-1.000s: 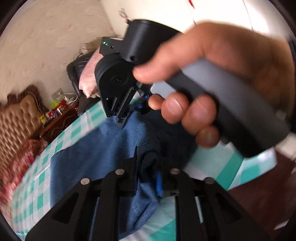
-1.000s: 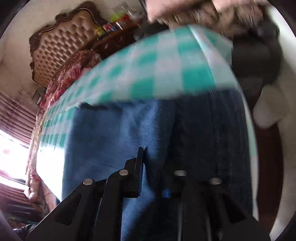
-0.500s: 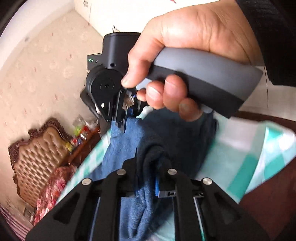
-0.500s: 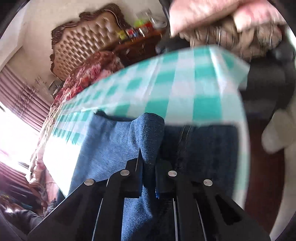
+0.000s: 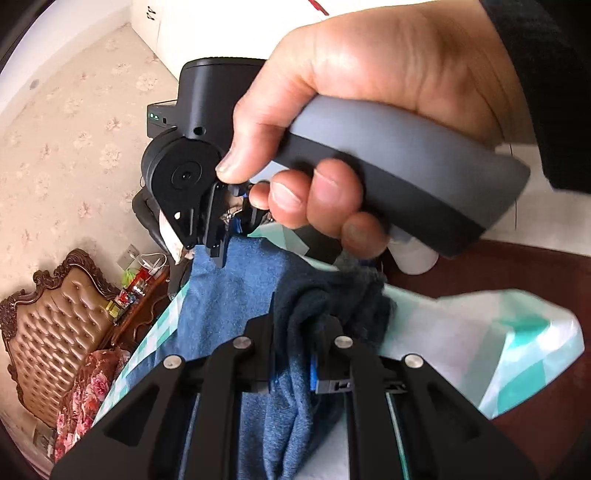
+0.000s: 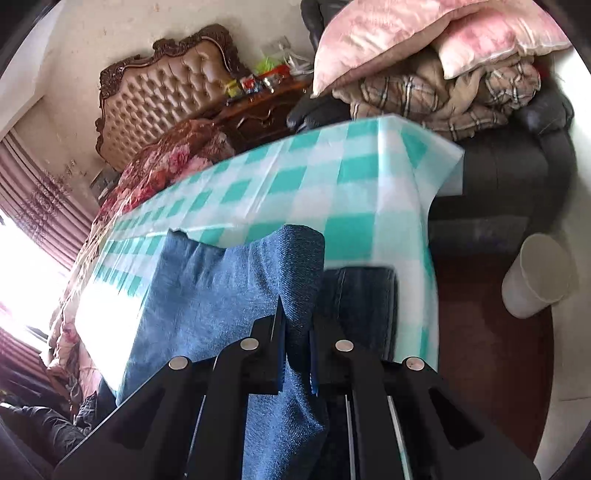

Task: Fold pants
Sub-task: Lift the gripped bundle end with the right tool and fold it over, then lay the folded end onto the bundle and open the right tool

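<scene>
So a lot of the pants (image 6: 207, 314) are hidden here — both wrist views only catch the near end, with the rest running under the black gripper frames and off the bottom edge, so I can't tell which end is the waist. It's one pair of blue jeans, lying on the bench (image 6: 332, 177) with the teal-and-white checked cloth, and the long axis seems to run away from the cameras toward the far edge, though the far end stops well short of it. The left gripper (image 5: 297, 354) has its jaws clamped on a bunched dark fold of the denim, lifted off the cloth. The right gripper (image 6: 297, 354) is pinched tight on another raised ridge of the fabric, and its jaws have just been closing onto it. In the left view the right hand (image 5: 369, 122) fills most of the upper frame, wrapped around the grey handle, and blocks the room behind; that gripper's tips are small and dark there, touching the top edge of the denim. Two grippers, two pinch points, one garment. Off the bench edge there's one white cup (image 6: 539, 277) on the dark floor, partly motion-blurred. Further back — a tufted brown headboard (image 6: 162, 85), two pink pillows (image 6: 424, 33) on a plaid blanket, and a cluttered nightstand too small to read.
</scene>
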A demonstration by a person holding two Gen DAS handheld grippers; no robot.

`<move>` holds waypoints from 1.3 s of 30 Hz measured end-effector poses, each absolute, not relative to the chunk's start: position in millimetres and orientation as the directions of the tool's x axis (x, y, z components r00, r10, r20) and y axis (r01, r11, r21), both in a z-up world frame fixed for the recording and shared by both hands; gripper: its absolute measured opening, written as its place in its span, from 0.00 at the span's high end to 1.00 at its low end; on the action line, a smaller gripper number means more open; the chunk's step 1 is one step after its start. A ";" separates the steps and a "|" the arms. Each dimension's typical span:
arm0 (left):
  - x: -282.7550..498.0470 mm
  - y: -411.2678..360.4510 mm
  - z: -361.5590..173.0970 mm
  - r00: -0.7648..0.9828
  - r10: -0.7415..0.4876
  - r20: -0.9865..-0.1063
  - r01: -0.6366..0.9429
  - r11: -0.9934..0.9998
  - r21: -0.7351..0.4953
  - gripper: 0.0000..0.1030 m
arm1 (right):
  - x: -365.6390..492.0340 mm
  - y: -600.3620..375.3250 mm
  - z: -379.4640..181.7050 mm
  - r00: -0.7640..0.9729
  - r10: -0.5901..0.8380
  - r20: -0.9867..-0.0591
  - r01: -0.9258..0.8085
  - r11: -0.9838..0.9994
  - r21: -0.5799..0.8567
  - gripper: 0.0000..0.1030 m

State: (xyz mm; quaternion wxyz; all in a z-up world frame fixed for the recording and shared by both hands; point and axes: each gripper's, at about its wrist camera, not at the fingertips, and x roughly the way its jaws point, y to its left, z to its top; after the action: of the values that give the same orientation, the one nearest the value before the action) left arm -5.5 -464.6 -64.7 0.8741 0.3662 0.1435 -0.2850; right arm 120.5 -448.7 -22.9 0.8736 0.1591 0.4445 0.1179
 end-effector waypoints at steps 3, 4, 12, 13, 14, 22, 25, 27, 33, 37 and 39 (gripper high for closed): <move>16.1 -470.6 -82.5 0.731 -0.399 -0.554 0.676 0.541 0.501 0.76 | 129.3 -456.2 -56.7 0.535 0.281 -0.797 -0.005 0.944 0.330 0.88; 20.2 -467.6 -87.2 0.736 -0.400 -0.546 0.670 0.540 0.509 0.74 | 129.9 -459.7 -66.0 0.533 0.273 -0.801 0.016 0.943 0.331 0.78; 59.9 -346.8 -14.1 0.637 -0.594 -0.491 0.746 0.636 0.198 0.36 | 46.1 -472.5 -21.7 0.717 0.076 -0.693 0.202 0.929 0.311 0.67; 78.2 -337.8 -6.0 0.639 -0.591 -0.493 0.729 0.669 0.143 0.37 | 39.1 -466.2 -20.7 0.719 0.058 -0.692 0.207 0.933 0.293 0.67; 100.1 -332.1 0.8 0.643 -0.585 -0.495 0.709 0.698 0.096 0.42 | 31.3 -456.9 -21.5 0.716 0.025 -0.697 0.222 0.939 0.262 0.68; 245.5 -427.1 -39.6 0.327 -0.591 -0.738 0.801 0.587 -0.116 0.82 | 14.2 -423.2 -79.9 0.610 -0.154 -0.777 0.397 0.908 0.132 0.74; 239.3 -430.7 -37.3 0.403 -0.554 -0.728 0.754 0.652 -0.080 0.72 | 16.8 -419.4 -80.0 0.599 -0.178 -0.781 0.397 0.913 0.096 0.75; 238.4 -418.5 -31.7 0.466 -0.514 -0.720 0.694 0.717 -0.062 0.74 | 18.6 -417.8 -80.5 0.592 -0.189 -0.783 0.401 0.912 0.083 0.75; 190.7 -374.8 -23.3 0.425 -0.569 -0.704 0.732 0.673 -0.102 0.67 | 18.0 -408.2 -77.5 0.587 -0.247 -0.771 0.401 0.916 0.012 0.75; 205.0 -350.0 -45.8 0.469 -0.478 -0.743 0.605 0.786 -0.124 0.66 | 5.5 -397.7 -59.2 0.601 -0.277 -0.750 0.420 0.908 0.002 0.74; 198.6 -332.1 -38.9 0.490 -0.479 -0.728 0.570 0.808 -0.149 0.62 | -2.5 -385.9 -50.5 0.610 -0.313 -0.728 0.425 0.904 -0.033 0.73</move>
State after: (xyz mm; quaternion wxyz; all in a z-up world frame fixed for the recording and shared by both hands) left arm 198.6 -332.1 -38.9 0.8613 0.0561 0.4029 -0.3045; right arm -2.5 -385.9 -50.5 0.8943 0.0718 0.3905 -0.2065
